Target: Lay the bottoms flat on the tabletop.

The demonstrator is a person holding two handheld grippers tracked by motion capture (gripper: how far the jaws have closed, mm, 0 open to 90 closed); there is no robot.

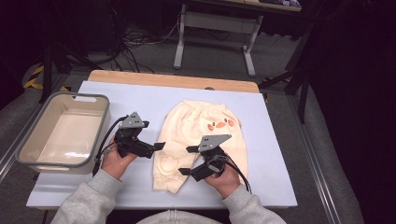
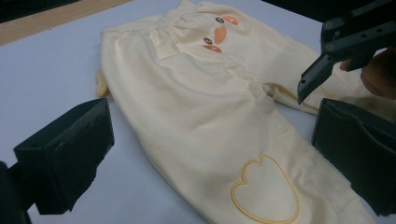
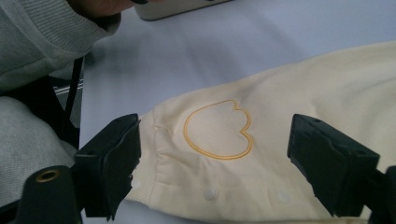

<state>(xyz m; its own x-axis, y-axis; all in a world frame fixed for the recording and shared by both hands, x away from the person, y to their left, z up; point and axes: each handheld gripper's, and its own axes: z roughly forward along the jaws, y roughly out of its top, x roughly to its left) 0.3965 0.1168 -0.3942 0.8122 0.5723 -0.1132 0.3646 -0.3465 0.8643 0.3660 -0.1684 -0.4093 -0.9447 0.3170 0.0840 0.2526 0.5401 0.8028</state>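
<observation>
Cream baby pants [image 1: 196,135] flat mid-tabletop [image 1: 280,186]; both grippers, left [image 1: 156,146] and right [image 1: 187,161], wide, empty, flank near leg cuff. Likely next: pinch cuff, fold.

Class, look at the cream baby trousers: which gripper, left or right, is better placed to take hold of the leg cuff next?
Probably the right gripper. Its open jaws straddle the cuff end of the cream baby trousers, while the left gripper hovers open beside the leg, over the table.

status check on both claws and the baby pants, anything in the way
Left claw open beside the pants' left edge, holding nothing. Right claw open over the near leg, nothing gripped. Cream pants flat on the table. Grey bin off left, path clear.
</observation>
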